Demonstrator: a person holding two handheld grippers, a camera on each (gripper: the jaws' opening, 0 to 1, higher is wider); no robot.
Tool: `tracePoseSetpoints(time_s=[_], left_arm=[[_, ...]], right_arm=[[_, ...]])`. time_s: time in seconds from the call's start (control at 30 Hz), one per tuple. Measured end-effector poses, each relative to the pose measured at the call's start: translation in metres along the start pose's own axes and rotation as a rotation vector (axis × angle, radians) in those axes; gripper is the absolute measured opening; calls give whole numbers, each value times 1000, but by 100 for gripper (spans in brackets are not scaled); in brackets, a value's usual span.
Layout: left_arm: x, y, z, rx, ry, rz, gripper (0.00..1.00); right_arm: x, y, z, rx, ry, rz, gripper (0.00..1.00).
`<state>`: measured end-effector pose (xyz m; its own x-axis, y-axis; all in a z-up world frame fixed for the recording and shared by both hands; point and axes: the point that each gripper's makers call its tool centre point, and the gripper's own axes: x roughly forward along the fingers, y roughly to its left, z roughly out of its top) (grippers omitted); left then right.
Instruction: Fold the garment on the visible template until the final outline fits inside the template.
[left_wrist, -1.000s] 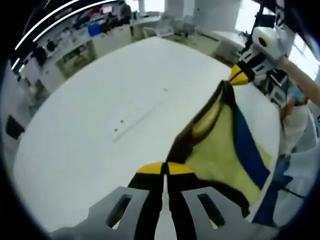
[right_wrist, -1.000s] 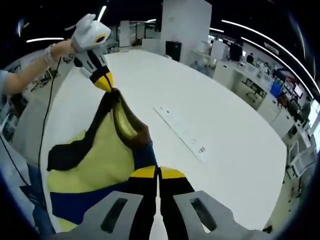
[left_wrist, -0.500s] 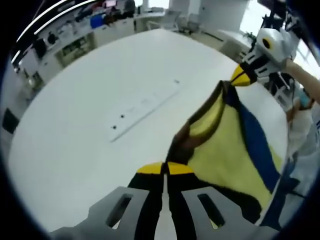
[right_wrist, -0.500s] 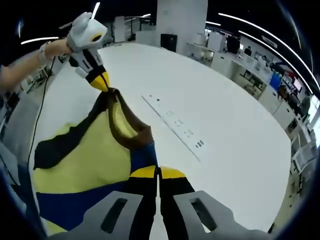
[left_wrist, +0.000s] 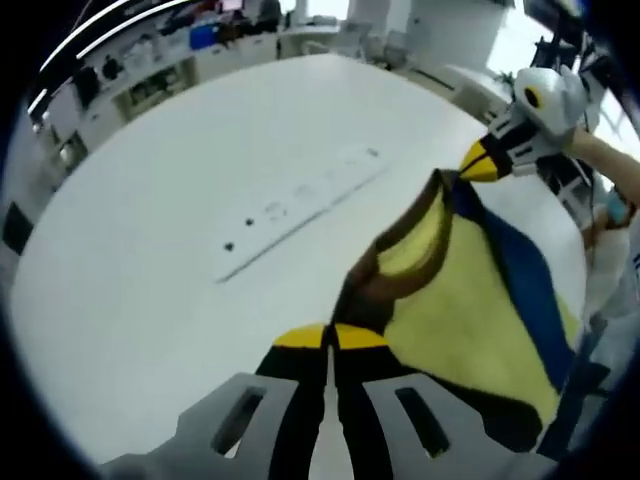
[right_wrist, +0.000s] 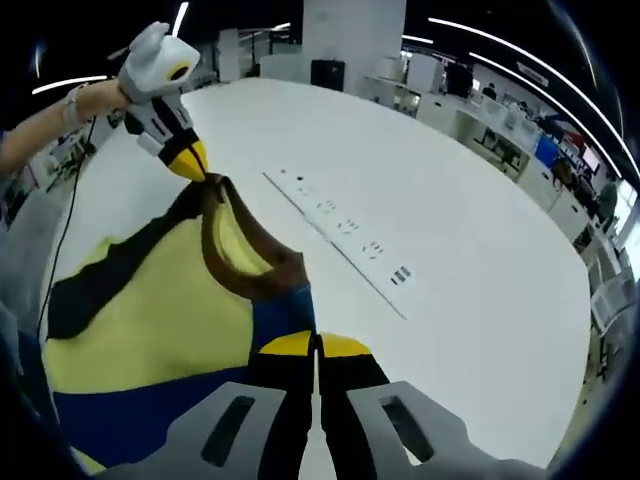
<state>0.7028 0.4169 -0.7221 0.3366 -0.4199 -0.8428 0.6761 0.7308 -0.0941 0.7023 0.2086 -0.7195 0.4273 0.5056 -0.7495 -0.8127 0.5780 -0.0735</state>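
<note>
Both tools are clamped on the garment's neckline, one at each shoulder end. In the left gripper view the left tool (left_wrist: 331, 338) has its jaws pressed together on the brown collar band of the garment (left_wrist: 470, 300), and the right tool (left_wrist: 478, 162) pinches the far end of that same band. In the right gripper view the right tool (right_wrist: 315, 345) likewise bites the collar, with the left tool (right_wrist: 190, 160) holding the other end.

The garment (right_wrist: 150, 310), yellow with brown trim and a blue panel, hangs between the two tools. The collar line forms its upper edge and its long body trails down toward the person's side of the desk (left_wrist: 150, 260); whether its lower part rests on the desk cannot be told.

The pale strip with dark marks (left_wrist: 300, 205) lies on the desk well apart from the garment, on the far side of it from the person. Its long axis runs roughly parallel to the stretched collar line. Seen from each tool, the strip (right_wrist: 340, 235) sits beyond the collar, about equally near to both. So the coming move probably calls for carrying the collar edge forward over the desk toward the strip, with both tools travelling together.
</note>
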Motion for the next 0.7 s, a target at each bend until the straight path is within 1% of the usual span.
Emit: tracePoseSetpoints(time_s=[0.03, 0.13, 0.2, 0.23, 0.27, 0.4, 0.47, 0.63, 0.7], left_arm=[[2, -2, -4, -6, 28, -18, 0], [8, 0, -2, -3, 22, -2, 0], [10, -3, -5, -12, 21, -1, 0], [10, -10, -5, -9, 20, 2, 0], [11, -12, -5, -9, 22, 2, 0], [16, -6, -5, -19, 12, -4, 0], [18, -12, -6, -29, 11, -2, 0], [21, -25, -9, -25, 15, -1, 0], [23, -25, -11, -24, 20, -3, 0]], right_arm=[[3, 0, -1, 3, 1, 1, 1], [9, -3, -4, -2, 7, -6, 1], [13, -6, -7, 13, 6, -9, 1], [15, -7, -8, 17, 6, -9, 1], [16, -8, -9, 18, 9, -7, 1], [23, -12, -15, 10, 24, -7, 1], [25, -13, -17, 16, 24, -6, 1], [30, -13, -19, 20, 27, -4, 1], [31, -13, -19, 13, 30, 0, 1]])
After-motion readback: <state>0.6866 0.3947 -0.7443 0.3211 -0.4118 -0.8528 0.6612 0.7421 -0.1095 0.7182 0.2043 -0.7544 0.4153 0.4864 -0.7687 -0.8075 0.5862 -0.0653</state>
